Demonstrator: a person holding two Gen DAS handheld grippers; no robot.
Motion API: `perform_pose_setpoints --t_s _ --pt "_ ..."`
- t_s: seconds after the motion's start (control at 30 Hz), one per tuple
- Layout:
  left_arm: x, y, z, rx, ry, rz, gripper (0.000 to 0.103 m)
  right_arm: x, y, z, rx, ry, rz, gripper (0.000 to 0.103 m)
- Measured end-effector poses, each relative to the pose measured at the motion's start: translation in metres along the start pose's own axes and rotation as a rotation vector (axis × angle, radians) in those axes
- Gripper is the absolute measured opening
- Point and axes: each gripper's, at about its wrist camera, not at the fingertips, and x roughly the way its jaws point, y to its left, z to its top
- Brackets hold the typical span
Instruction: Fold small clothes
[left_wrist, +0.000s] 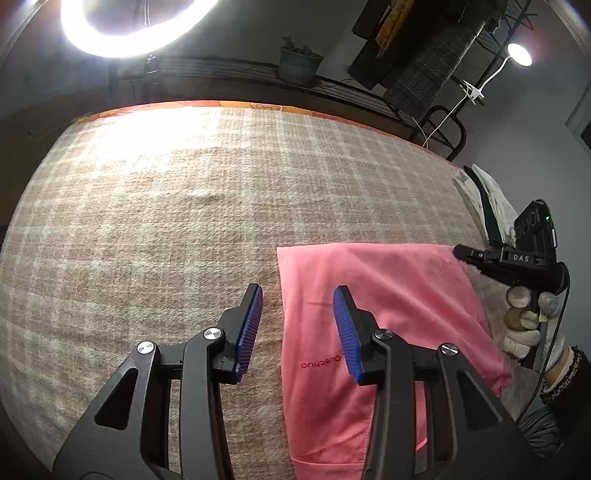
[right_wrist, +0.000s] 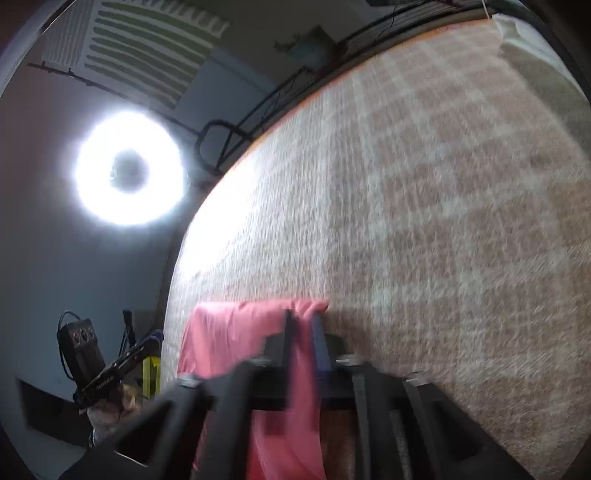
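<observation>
A pink garment (left_wrist: 388, 295) with a small printed logo lies on the checked beige blanket (left_wrist: 166, 206). My left gripper (left_wrist: 297, 314) is open above the garment's left edge, one blue pad over the blanket, the other over the cloth. My right gripper (left_wrist: 460, 252) reaches in from the right and is shut on the garment's far right corner. In the right wrist view the right gripper (right_wrist: 302, 321) pinches the pink cloth (right_wrist: 236, 332) between its jaws, and the left gripper (right_wrist: 147, 343) shows at the lower left. That view is motion-blurred.
A ring light (left_wrist: 133, 29) glares beyond the blanket's far edge. A metal rack (left_wrist: 258, 72) with a potted plant (left_wrist: 299, 61) stands behind. White and dark folded cloth (left_wrist: 487, 199) lies at the right edge. A clip lamp (left_wrist: 519, 53) is at the upper right.
</observation>
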Motion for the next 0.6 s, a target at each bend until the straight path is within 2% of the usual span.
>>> perform_pose_setpoints --t_s 0.03,0.13,0.23,0.3,0.33,0.37,0.47,0.53,0.6 --pt "-0.002 -0.002 -0.002 0.007 -0.006 0.007 0.04 -0.003 0.003 0.006 -0.021 -0.013 -0.018 0.0" --pt "-0.001 -0.007 -0.004 0.024 -0.017 0.027 0.04 -0.008 0.016 0.013 -0.117 -0.061 -0.174 0.0" --pt "0.003 -0.013 -0.005 0.036 -0.013 0.041 0.04 0.006 0.02 0.011 -0.151 -0.013 -0.208 0.001" --pt "0.001 -0.021 -0.007 0.056 -0.028 0.047 0.04 0.008 0.03 0.01 -0.197 0.006 -0.274 0.01" --pt "-0.001 -0.025 -0.008 0.074 -0.036 0.049 0.04 0.002 0.037 0.009 -0.226 -0.019 -0.293 0.016" --pt "0.0 -0.029 -0.008 0.087 -0.043 0.053 0.04 -0.007 0.045 0.009 -0.246 -0.054 -0.295 0.016" --pt "0.007 -0.038 -0.009 0.112 -0.05 0.05 0.04 -0.022 0.065 -0.002 -0.313 -0.072 -0.222 0.016" --pt "0.019 -0.045 -0.012 0.133 -0.031 0.05 0.04 -0.017 0.078 -0.012 -0.367 -0.04 -0.185 0.016" --pt "0.03 -0.051 -0.016 0.157 -0.007 0.045 0.04 -0.002 0.086 -0.025 -0.434 0.014 -0.209 0.016"
